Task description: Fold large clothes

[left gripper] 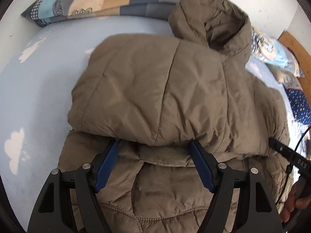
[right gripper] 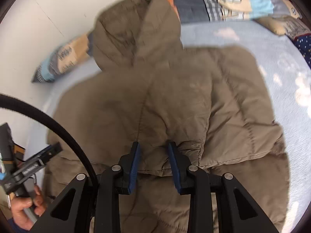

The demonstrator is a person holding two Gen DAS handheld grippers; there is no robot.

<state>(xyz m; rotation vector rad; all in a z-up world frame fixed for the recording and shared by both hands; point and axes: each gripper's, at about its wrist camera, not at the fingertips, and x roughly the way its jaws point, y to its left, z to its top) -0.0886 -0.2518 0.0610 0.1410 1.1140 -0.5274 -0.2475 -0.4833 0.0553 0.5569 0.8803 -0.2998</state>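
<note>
Left gripper point(left gripper: 154, 145), low centre of its frame: jaws wide, both blue pads at the folded edge of the jacket point(left gripper: 165, 89), nothing pinched between them. Likely poised over the fold line to take or tuck it.

Right gripper point(right gripper: 153, 148), low centre of its frame: jaws narrow, with a ridge of jacket fabric between the pads; view blurred, so cannot tell whether they actually press on it.

One brown quilted jacket, folded over on itself, hood point(left gripper: 211, 17) at top, lying on the pale blue bed sheet point(left gripper: 38, 81).

Two grippers. One patchwork pillow point(left gripper: 93, 0) along the upper edge.
</note>
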